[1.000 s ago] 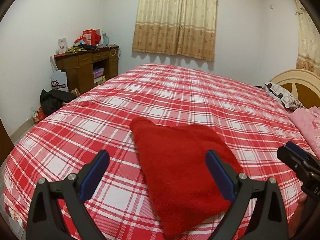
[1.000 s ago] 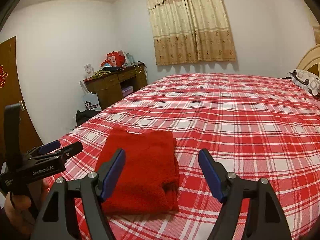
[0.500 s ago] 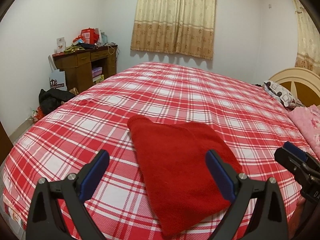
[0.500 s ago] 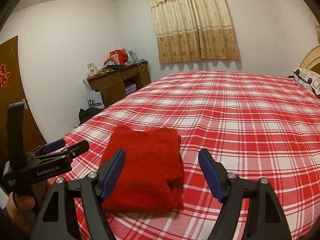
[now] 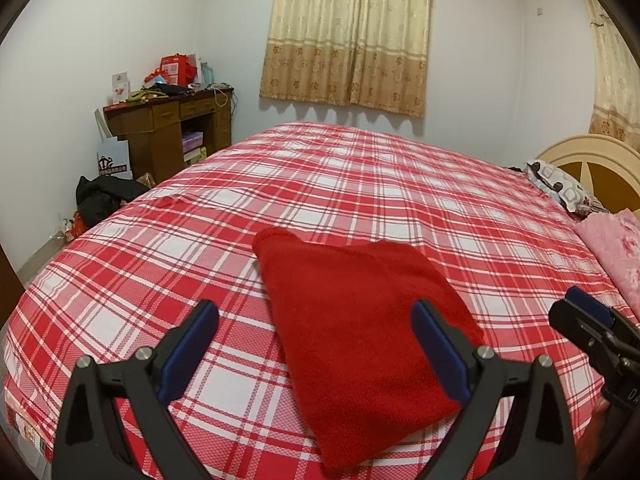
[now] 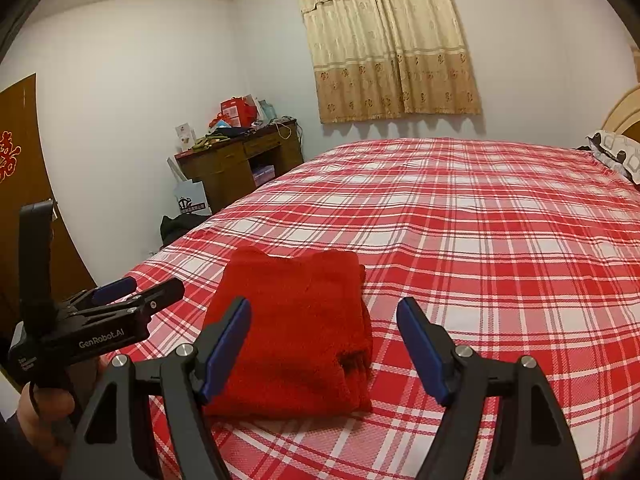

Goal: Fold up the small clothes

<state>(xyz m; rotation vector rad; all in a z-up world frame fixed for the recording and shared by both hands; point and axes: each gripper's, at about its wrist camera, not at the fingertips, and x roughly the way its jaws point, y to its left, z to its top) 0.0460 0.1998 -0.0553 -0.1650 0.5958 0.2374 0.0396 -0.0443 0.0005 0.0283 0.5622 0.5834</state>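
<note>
A folded red garment (image 5: 360, 320) lies flat on the plaid bed (image 5: 360, 184) near its edge — the left claw (image 5: 316, 344) and right claw (image 6: 324, 344) hover above, both spread apart, holding nothing.

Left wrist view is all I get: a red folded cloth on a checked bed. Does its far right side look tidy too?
Observer: Mostly. In the right wrist view, the red garment shows stacked layer edges along its right side, lying flat on the plaid bedspread.
Operator: Is the other gripper holding it?
Observer: No. The right gripper is open, jaws wide apart, gripping nothing.
Operator: And who holds mine?
Observer: A bare hand grips the handle of the left gripper, whose body reads GenRobot.AI.
</note>
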